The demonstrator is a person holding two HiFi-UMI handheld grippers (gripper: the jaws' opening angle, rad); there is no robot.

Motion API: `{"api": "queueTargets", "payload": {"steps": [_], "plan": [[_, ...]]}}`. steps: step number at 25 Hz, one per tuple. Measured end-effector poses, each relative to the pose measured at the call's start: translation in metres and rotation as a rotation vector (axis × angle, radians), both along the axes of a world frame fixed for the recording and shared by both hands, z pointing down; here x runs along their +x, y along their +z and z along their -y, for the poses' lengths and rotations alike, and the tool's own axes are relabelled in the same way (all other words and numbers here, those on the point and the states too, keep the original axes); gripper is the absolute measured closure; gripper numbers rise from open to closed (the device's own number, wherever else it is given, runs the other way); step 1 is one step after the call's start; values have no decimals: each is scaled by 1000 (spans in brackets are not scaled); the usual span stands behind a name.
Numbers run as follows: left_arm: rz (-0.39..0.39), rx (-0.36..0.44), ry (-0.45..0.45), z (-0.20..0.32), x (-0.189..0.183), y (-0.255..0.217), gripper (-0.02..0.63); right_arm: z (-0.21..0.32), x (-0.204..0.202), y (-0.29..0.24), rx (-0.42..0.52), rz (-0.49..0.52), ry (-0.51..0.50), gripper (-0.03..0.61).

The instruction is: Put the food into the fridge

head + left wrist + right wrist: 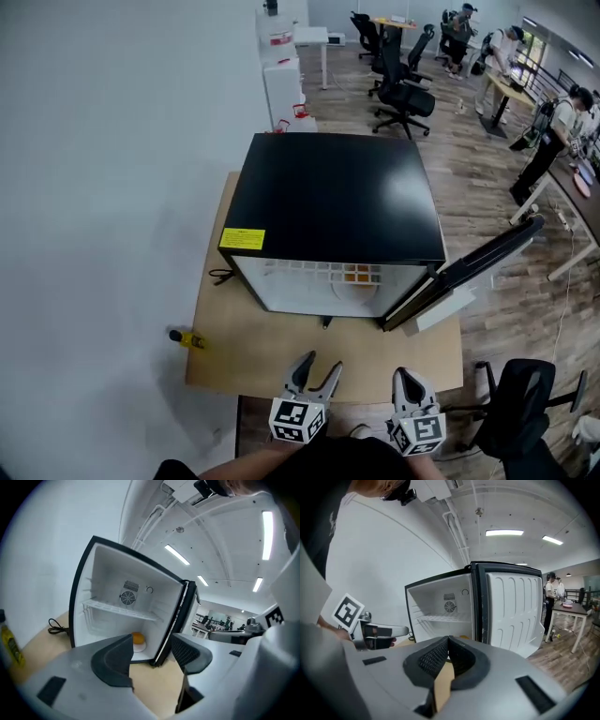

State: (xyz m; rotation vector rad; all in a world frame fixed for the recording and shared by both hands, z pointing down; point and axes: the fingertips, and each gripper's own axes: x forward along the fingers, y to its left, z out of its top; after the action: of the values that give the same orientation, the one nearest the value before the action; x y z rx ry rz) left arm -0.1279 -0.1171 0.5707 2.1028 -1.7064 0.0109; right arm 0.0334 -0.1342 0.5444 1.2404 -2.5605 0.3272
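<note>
A light wooden table (281,361) carries a black mini fridge (337,197). A black cable (220,276) lies just left of the fridge. A yellow bottle (187,339) stands front-left of the fridge at the table's edge. A small dark object (326,322) lies just before the fridge's open front.

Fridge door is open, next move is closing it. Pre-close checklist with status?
1. Food inside: ok. The orange food sits on a plate on the floor of the fridge.
2. Nothing sticking out of the doorway: ok. The food sits back from the front edge.
3. Left gripper free: ok. Jaws apart, nothing between them.
4. Right gripper free: ok. Jaws together, nothing held.
5. Grippers away from the fridge: ok. Both hover over the near edge of the table.
6. Contact spot on the door: cannot tell. Its outer face is not shown.
</note>
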Motion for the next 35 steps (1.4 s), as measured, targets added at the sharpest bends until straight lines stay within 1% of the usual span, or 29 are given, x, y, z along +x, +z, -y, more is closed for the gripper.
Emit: {"api": "queueTargets", "payload": {"steps": [2,3,6,8,9,10,13,18,20,22,24,27,31,35], "plan": [[36,6,-22,-20,-2,-22,379,-2,-2,-20,5,21,20,518],[59,12,-35,-29,3,-29,404,-4,3,-28,20,27,23,518],[128,54,-74,-56,38,-47,509,-16,35,-44,75,34,9,518],[201,104,-76,-66,58,-63,576,-23,51,-51,122,38,-9,518],[230,127,-71,-67,67,-70,584,-24,57,-53,146,41,-16,518],[234,143,-70,-64,75,-77,587,-22,64,-54,163,45,-22,518],[168,158,-95,-57,89,-88,595,-21,75,-59,177,53,-49,518],[102,152,-183,-67,80,-93,597,-28,83,-73,185,61,-104,518],[112,153,-197,-70,78,-94,598,-29,90,-81,207,75,-104,518],[123,169,-189,-71,83,-97,600,-32,97,-87,222,85,-108,518],[119,183,-188,-73,88,-99,600,-35,105,-90,233,84,-116,518],[105,182,-199,-77,99,-97,600,-38,114,-91,243,74,-120,518],[72,192,-207,-86,115,-94,600,-41,125,-93,250,75,-118,518],[93,200,-232,-93,113,-95,600,-40,129,-89,252,69,-111,518]]}}
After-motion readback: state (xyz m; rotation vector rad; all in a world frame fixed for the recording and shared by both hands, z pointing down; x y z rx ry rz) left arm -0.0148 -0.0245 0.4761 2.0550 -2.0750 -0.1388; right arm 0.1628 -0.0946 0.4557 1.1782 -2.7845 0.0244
